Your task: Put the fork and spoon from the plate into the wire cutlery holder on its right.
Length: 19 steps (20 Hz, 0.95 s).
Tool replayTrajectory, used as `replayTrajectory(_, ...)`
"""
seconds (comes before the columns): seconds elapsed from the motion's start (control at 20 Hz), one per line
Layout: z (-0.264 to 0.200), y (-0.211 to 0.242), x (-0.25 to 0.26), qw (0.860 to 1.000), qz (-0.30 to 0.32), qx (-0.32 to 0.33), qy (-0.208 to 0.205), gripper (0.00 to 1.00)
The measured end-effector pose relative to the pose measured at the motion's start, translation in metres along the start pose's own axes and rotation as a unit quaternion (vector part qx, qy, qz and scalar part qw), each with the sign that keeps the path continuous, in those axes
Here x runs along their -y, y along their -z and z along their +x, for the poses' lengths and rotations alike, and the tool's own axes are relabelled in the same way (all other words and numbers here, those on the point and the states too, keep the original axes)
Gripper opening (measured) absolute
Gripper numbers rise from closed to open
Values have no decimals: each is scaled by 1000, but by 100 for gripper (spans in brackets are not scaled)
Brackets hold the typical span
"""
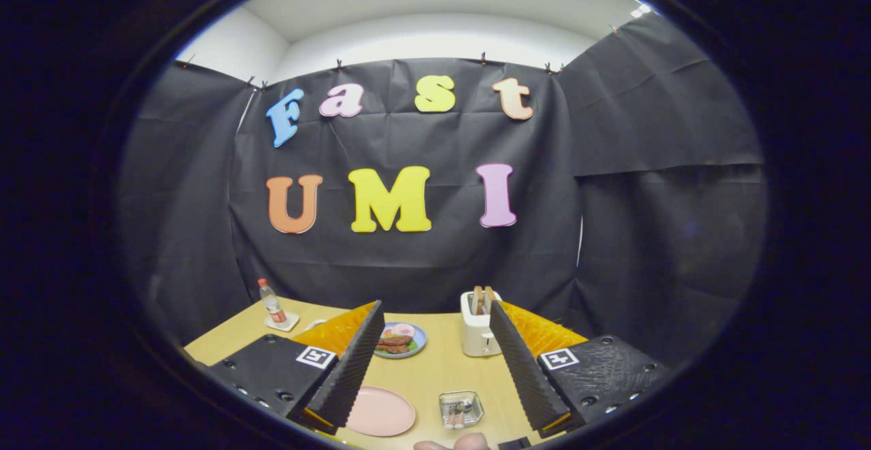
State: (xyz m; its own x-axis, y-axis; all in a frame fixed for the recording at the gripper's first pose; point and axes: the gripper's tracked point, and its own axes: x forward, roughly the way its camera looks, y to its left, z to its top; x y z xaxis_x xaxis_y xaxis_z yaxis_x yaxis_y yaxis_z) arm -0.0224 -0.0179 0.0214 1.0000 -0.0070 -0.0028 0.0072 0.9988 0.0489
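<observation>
My gripper (434,308) is open and held high above the wooden table (435,368), with nothing between its fingers. Far below, between the fingers, a pink plate (379,411) lies with a bare surface. Just to its right stands the small wire cutlery holder (461,408). Metal utensils rest inside it, too small to tell fork from spoon.
A white toaster (476,327) with toast slices stands beyond the holder, close to the right finger. A blue plate of food (401,340) sits beyond the pink plate. A small bottle (272,302) stands on a coaster at the table's far left. Part of a hand (452,444) shows near the table's front edge.
</observation>
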Motion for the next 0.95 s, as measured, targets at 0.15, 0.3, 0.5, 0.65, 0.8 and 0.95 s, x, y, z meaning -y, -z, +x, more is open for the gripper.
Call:
replayTrajectory(0.15, 1, -3, 0, 1000, 0, 6, 2, 93)
replayTrajectory(0.3, 2, -1, -2, 1000, 3, 5, 0, 93)
replayTrajectory(0.5, 8, -1, 0, 1000, 5, 3, 0, 93)
replayTrajectory(0.65, 8, 0, -1, 1000, 4, 4, -1, 93)
replayTrajectory(0.8, 9, 0, -4, 1000, 3, 5, -5, 93)
replayTrajectory(0.95, 6, -7, -8, 1000, -1, 17, -10, 93)
